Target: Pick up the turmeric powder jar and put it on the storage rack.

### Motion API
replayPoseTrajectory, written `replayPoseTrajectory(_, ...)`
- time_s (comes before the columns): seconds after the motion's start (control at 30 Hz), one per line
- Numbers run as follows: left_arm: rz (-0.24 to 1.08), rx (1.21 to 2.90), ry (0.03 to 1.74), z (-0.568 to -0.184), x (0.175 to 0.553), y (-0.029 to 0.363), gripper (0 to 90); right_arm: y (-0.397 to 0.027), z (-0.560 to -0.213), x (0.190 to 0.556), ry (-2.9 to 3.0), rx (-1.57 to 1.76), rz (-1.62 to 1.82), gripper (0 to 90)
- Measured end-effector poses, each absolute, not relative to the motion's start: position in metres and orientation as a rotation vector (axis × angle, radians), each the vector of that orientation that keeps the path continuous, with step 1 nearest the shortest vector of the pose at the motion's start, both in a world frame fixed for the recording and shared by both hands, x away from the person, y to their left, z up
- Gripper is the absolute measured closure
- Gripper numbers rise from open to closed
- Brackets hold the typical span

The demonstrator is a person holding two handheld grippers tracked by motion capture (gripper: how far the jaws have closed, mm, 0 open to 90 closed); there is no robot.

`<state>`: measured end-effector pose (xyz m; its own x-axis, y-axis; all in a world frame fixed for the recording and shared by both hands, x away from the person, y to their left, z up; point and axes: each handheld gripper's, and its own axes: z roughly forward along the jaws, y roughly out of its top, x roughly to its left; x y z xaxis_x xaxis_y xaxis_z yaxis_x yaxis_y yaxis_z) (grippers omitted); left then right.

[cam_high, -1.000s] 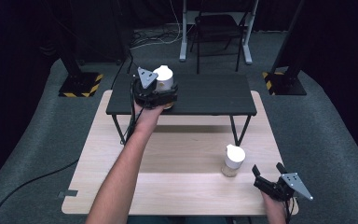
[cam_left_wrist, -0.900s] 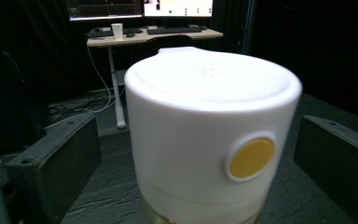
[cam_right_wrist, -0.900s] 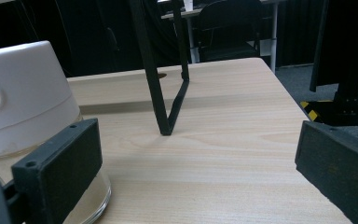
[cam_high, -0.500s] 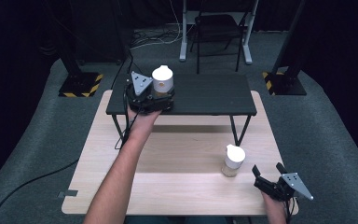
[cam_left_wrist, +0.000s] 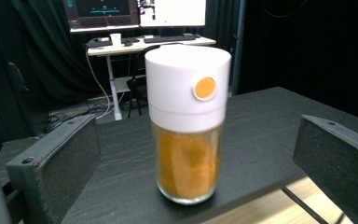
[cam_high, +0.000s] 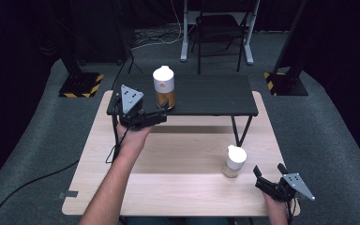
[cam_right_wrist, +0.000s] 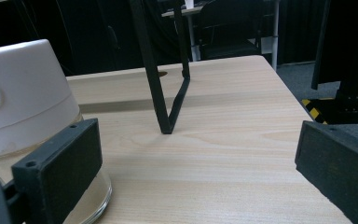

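Orange-filled jar (cam_high: 163,86) stands upright on the black shelf (cam_high: 206,96), now free: the left gripper (cam_high: 145,117) has let go and drawn back off the near edge, jaws wide apart and empty. Its forearm stretches forward. The right gripper (cam_high: 274,180) rests open beside the pale jar (cam_high: 235,161) on the table (cam_high: 178,154).

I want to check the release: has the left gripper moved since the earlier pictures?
Yes. The left gripper has drawn back toward the person, off the orange-filled jar that stands on the black shelf; its jaws stand open on either side.
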<state>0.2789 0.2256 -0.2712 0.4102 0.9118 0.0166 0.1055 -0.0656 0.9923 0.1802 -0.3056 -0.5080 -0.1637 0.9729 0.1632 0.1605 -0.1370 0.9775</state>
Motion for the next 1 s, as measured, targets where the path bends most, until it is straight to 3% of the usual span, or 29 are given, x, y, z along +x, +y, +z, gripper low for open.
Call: replayPoseTrajectory(1.0, 0.784, 1.528, 0.851, -0.328, 0.224, 0.242, 0.4, -0.307, -0.508, 0.181, 1.377, 1.350, 1.392, 0.0)
